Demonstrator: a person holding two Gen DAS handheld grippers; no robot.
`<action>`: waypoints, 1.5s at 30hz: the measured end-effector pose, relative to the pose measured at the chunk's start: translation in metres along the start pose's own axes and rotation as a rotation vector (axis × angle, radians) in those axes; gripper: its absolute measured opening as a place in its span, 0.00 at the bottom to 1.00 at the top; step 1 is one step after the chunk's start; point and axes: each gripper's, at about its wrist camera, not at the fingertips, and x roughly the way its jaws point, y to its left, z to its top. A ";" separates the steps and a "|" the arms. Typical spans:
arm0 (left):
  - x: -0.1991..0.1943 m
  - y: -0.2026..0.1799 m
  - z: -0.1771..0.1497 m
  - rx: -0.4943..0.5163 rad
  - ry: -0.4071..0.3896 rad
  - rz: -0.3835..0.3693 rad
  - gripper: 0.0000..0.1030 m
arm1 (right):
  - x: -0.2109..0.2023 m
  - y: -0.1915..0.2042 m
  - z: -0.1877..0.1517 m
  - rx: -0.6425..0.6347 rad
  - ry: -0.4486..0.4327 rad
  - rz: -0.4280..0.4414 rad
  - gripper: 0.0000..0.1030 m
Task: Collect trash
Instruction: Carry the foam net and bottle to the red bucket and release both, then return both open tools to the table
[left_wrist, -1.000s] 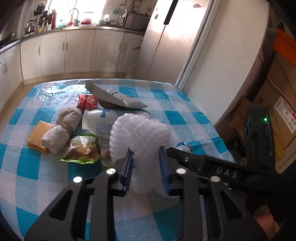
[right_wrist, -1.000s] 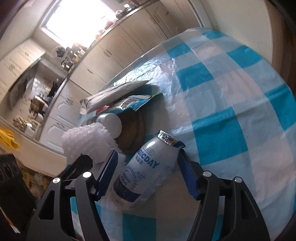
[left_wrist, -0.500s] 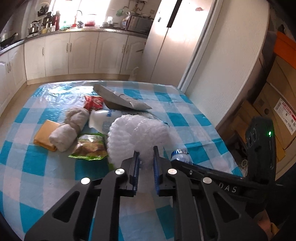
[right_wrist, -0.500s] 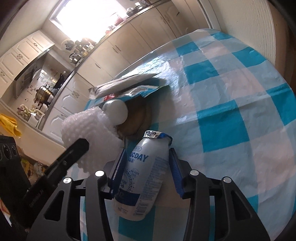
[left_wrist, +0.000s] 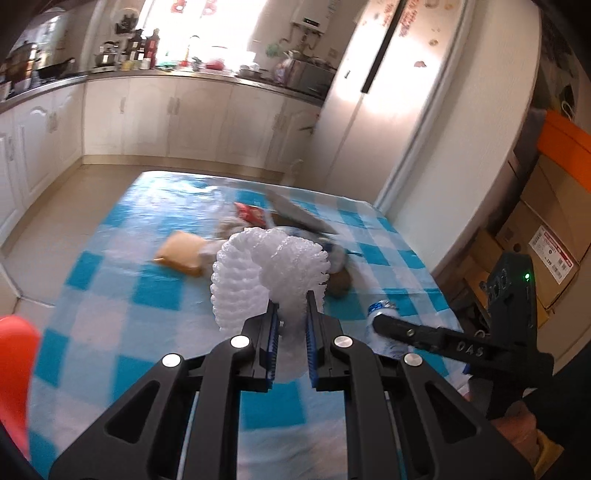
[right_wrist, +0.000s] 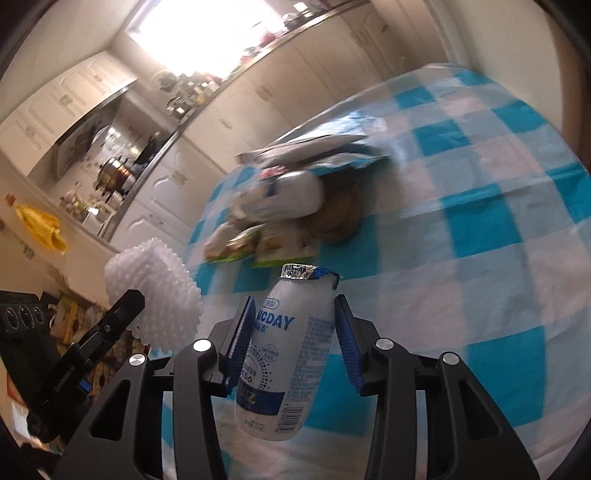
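Note:
My left gripper (left_wrist: 290, 301) is shut on a white foam net (left_wrist: 266, 266), pinching its lower edge and holding it above the checked table. In the right wrist view the same foam net (right_wrist: 155, 284) hangs at the left, beside one black left finger (right_wrist: 122, 310). My right gripper (right_wrist: 294, 301) grips a white yogurt bottle (right_wrist: 291, 332) with a torn blue foil lid. Its blue pads press on both sides, the jaws still closing the last bit, and the bottle is clear of the cloth. In the left wrist view the bottle (left_wrist: 380, 308) shows at the right.
On the blue-and-white checked tablecloth (left_wrist: 147, 295) lies a pile of trash: a yellow packet (left_wrist: 181, 254), a red wrapper (left_wrist: 251, 214), a large white bottle (right_wrist: 284, 195), green snack packets (right_wrist: 258, 243) and a brown lump (right_wrist: 343, 218). Cardboard boxes (left_wrist: 546, 240) stand right of the table.
Both grippers went from open to shut, the left on the foam net and the right on the bottle. Both then rose and drew back from the pile with their loads.

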 end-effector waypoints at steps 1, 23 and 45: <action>-0.009 0.010 -0.002 -0.011 -0.006 0.022 0.14 | 0.002 0.010 -0.001 -0.017 0.008 0.011 0.44; -0.114 0.269 -0.083 -0.435 0.045 0.478 0.15 | 0.175 0.305 -0.064 -0.495 0.381 0.296 0.44; -0.138 0.267 -0.098 -0.426 -0.027 0.604 0.82 | 0.112 0.243 -0.060 -0.468 0.116 0.039 0.86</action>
